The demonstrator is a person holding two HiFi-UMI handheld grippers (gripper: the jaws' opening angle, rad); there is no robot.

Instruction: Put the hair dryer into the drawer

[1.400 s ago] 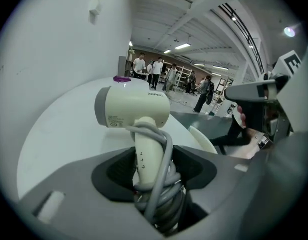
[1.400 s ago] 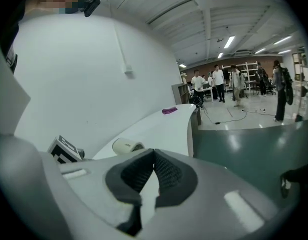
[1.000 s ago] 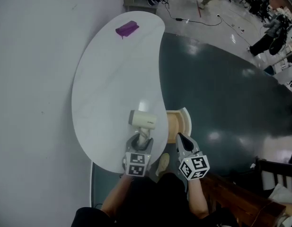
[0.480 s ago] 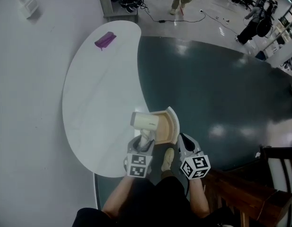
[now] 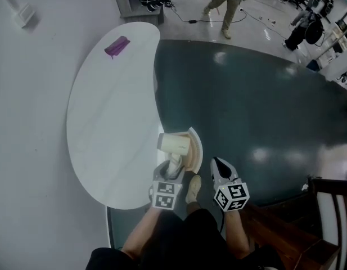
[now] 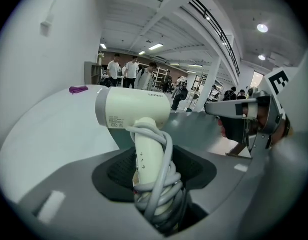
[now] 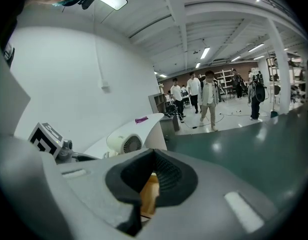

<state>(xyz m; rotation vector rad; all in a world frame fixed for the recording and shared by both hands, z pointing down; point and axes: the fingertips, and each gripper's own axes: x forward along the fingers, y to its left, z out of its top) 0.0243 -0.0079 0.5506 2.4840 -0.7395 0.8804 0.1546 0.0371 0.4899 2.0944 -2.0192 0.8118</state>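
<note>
Looking down through the head view, I get the dark green floor (image 5: 263, 106) filling most of the right side, and a long white curved table (image 5: 106, 122) on the left against a pale wall. From the table's near edge an open drawer (image 5: 193, 155) sticks out over the floor, its wooden inside showing behind a white curved front.

My cream hair dryer (image 5: 173, 143) sits over the drawer's table-side half, barrel lying crosswise and handle pointing back at me (whether it touches the wood, I cannot tell from any view). My left gripper (image 5: 173, 166) pinches that handle. In the left gripper view the jaws are clamped on the handle's lower part, where the grey cord (image 6: 166, 184) is wound round it.

My right gripper (image 5: 217, 163) hangs just beside the drawer's front, apart from the dryer. In the right gripper view its dark pads (image 7: 168, 176) are pressed together at the tips with nothing caught between them.

A small purple thing (image 5: 117, 45) lies at the table's far end, well apart from everything else.
</note>
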